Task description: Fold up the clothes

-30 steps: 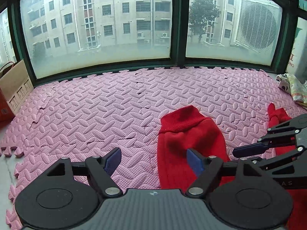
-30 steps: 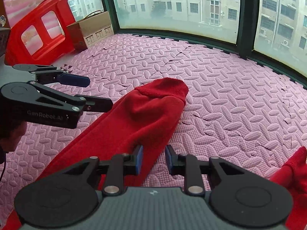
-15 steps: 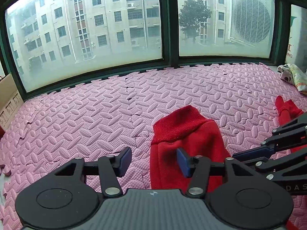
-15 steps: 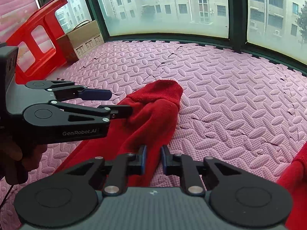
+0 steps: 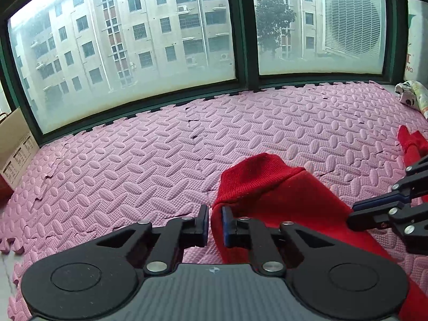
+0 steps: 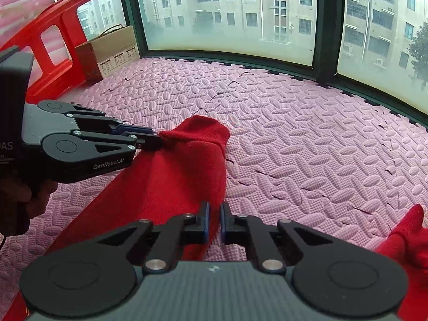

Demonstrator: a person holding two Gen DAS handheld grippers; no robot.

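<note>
A red knit garment (image 5: pixel 267 176) lies on the pink foam mat (image 5: pixel 133 160), its ribbed cuff end pointing toward the window. My left gripper (image 5: pixel 214 212) has its jaws closing on the cuff's left edge, pads pressing the cloth. The right wrist view shows the left gripper (image 6: pixel 157 140) pinching that corner of the garment (image 6: pixel 182 176). My right gripper (image 6: pixel 214 211) has its jaws closing on the cloth's right edge lower down, and fabric fills the narrow gap. In the left wrist view the right gripper (image 5: pixel 355 212) comes in from the right. A second red limb (image 6: pixel 404 240) lies farther right.
A cardboard box (image 6: pixel 112 50) and a red plastic stool (image 6: pixel 53 45) stand at the mat's left end. A crumpled light cloth (image 5: pixel 412 93) lies at the far right by the window. Green-framed windows close off the far side. A hand (image 6: pixel 32 198) holds the left gripper.
The left gripper came down and its wide-open jaws closed onto the cuff's left edge. The right jaws narrowed onto the cloth. The cuff now stands raised off the mat.
</note>
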